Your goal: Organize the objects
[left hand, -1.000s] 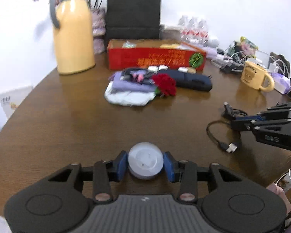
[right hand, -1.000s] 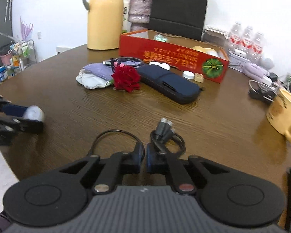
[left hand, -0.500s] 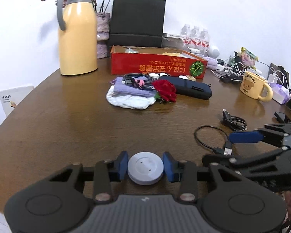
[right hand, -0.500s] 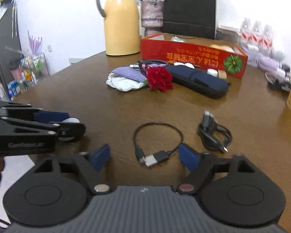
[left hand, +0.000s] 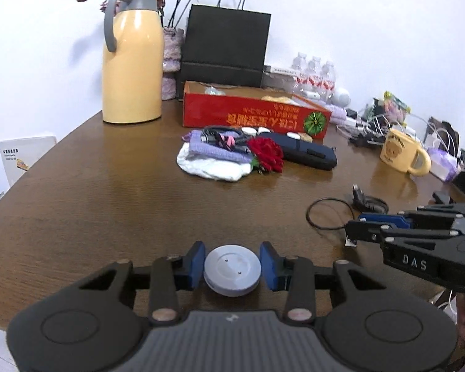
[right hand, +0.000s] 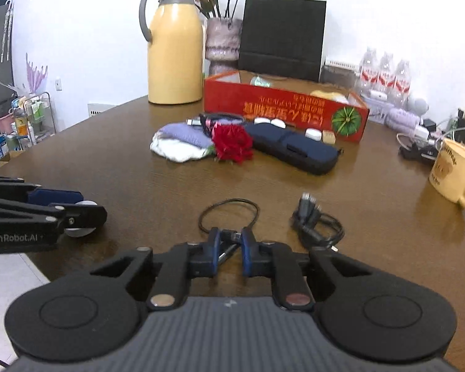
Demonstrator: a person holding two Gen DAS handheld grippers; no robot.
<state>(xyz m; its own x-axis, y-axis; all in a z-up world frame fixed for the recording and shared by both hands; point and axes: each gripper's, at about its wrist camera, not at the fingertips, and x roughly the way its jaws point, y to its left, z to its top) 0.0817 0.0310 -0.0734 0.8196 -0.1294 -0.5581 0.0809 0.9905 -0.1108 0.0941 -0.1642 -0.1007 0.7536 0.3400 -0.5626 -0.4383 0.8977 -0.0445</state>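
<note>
My left gripper (left hand: 232,266) is shut on a round white puck (left hand: 232,269) near the table's front edge; it also shows in the right wrist view (right hand: 80,214). My right gripper (right hand: 228,249) is shut on the plug end of a thin black looped cable (right hand: 229,214), which lies on the table; the gripper also shows in the left wrist view (left hand: 365,226), with the cable loop (left hand: 325,214) beside it. A second coiled black cable (right hand: 317,220) lies just to the right.
A red cardboard box (right hand: 282,105) stands at the back, with a yellow thermos (right hand: 175,49), vase and black bag (right hand: 282,34) behind. A cloth pile (right hand: 179,142), red flower (right hand: 232,145) and dark pouch (right hand: 294,148) lie mid-table. A yellow mug (right hand: 455,170) stands at right.
My right gripper opened wide half a second ago, then came down and closed on the plug end of the looped cable. The left gripper keeps the puck and has hardly moved.
</note>
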